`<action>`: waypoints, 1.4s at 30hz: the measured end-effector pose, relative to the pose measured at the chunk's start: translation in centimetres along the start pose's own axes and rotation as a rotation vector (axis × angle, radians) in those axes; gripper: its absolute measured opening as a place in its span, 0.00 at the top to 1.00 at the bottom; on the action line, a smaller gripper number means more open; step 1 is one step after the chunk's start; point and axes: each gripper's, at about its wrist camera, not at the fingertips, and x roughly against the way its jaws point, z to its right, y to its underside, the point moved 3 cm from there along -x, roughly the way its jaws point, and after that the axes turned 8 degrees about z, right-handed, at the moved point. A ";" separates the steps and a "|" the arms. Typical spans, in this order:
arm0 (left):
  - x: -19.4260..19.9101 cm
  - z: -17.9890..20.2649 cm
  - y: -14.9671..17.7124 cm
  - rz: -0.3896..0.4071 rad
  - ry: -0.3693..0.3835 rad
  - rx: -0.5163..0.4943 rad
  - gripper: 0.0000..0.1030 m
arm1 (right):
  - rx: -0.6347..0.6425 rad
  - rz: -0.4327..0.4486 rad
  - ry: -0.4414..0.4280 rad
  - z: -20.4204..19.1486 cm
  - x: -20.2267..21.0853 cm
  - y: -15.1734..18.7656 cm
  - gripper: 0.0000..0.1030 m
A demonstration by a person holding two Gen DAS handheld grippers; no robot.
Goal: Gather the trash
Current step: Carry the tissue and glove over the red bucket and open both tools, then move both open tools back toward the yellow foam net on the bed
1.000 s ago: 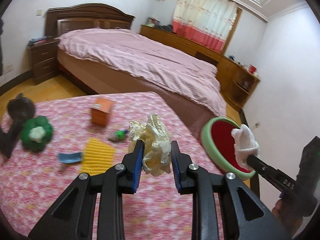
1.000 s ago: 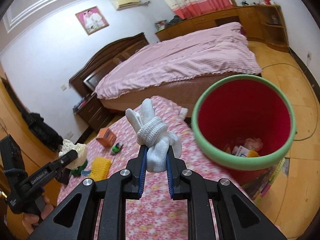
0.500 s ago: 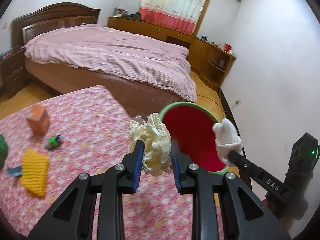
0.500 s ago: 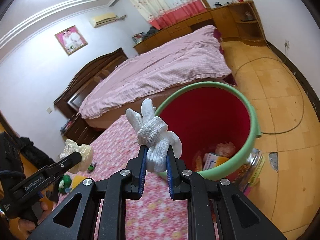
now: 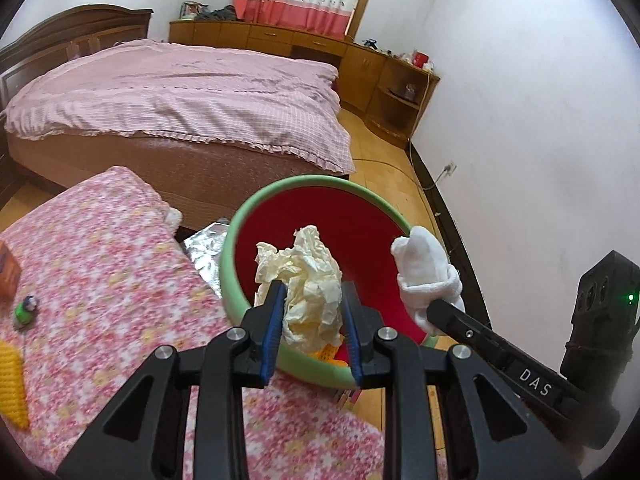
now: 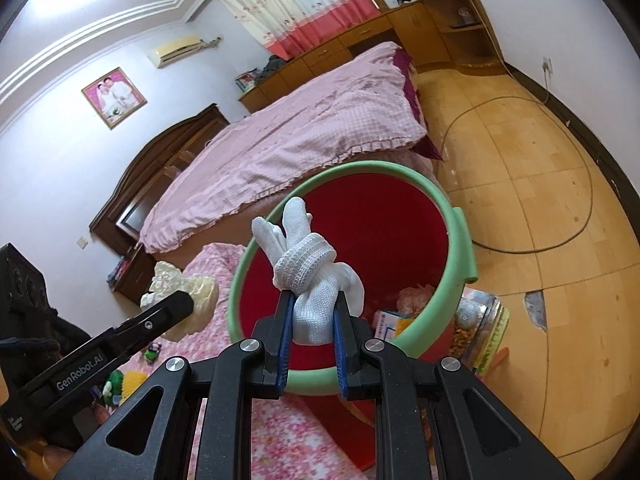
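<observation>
My left gripper [image 5: 312, 312] is shut on a crumpled cream paper wad [image 5: 306, 292] and holds it over the near rim of the red bin with a green rim [image 5: 240, 236]. My right gripper [image 6: 310, 320] is shut on a knotted white glove [image 6: 308, 276] and holds it above the bin [image 6: 460, 240], which has some trash at its bottom. The glove [image 5: 426, 276] also shows in the left wrist view over the bin's right rim. The paper wad [image 6: 188, 292] shows in the right wrist view at the left.
A table with a pink floral cloth [image 5: 100, 280] carries an orange box [image 5: 8, 272], a small green toy [image 5: 26, 310] and a yellow pad [image 5: 12, 380]. A large bed with a pink cover [image 5: 180, 92] stands behind. Foil and jars lie by the bin on the wooden floor [image 6: 540, 200].
Both grippers have moved right from above the table to above the bin, each still holding its item. The bin now fills the middle of both views.
</observation>
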 end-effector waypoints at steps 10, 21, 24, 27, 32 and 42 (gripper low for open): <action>-2.4 0.1 0.3 -0.034 0.015 0.008 0.51 | -0.027 -0.032 0.017 1.6 -2.0 0.1 0.79; -1.1 -2.0 0.2 -0.010 -0.023 0.055 0.51 | -0.023 -0.033 0.001 1.1 -2.3 0.3 0.66; 0.1 -3.1 0.3 0.007 -0.053 0.070 0.51 | -0.018 -0.030 -0.008 0.6 -2.0 0.3 0.58; 1.3 -4.3 0.6 0.013 -0.083 0.094 0.51 | -0.005 -0.021 -0.015 0.0 -1.4 0.2 0.57; 3.7 -6.9 1.1 0.027 -0.157 0.134 0.51 | 0.010 -0.011 -0.033 -1.3 -0.4 0.1 0.54; 8.9 -13.2 2.9 0.051 -0.328 0.236 0.51 | 0.064 -0.034 -0.071 -4.7 0.6 1.6 0.51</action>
